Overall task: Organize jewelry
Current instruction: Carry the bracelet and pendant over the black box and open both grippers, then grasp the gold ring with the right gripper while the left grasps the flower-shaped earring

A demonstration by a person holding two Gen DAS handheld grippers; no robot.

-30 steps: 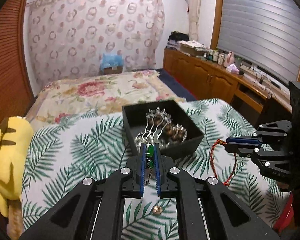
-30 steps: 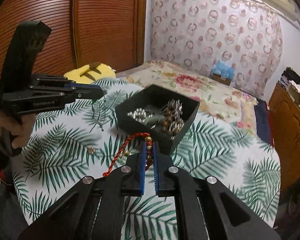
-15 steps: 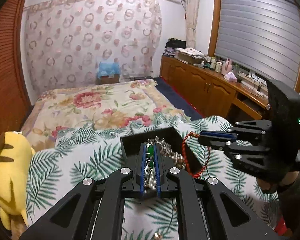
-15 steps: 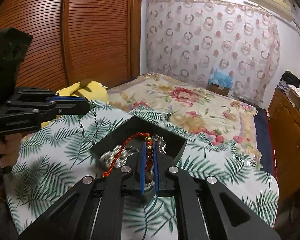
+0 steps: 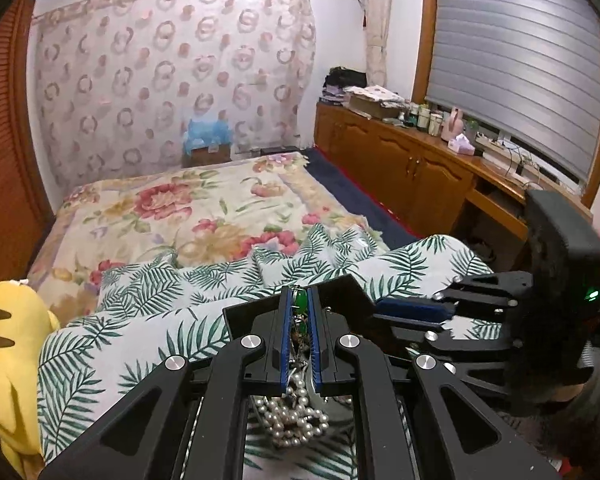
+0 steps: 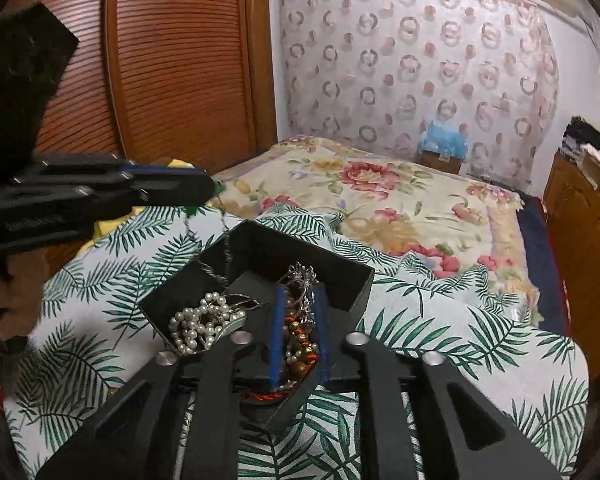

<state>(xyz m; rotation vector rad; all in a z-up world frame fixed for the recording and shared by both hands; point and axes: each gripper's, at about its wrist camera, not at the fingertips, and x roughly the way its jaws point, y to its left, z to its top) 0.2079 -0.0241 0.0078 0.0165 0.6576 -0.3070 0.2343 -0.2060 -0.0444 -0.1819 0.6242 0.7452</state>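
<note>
A yellow plush toy (image 5: 8,360) lies beside the leaf-print cloth (image 5: 140,320).

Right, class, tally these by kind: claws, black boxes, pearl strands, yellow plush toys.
Claws: 2 (left claw shut on a green-stone chain; right claw, jaws opening, red-cord beads between them)
Black boxes: 1
Pearl strands: 1
Yellow plush toys: 1
Total: 5

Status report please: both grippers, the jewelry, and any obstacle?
Left gripper shut on green necklace. Right gripper opening over black box, red cord bracelet between jaws. No obstacle seen.
</note>
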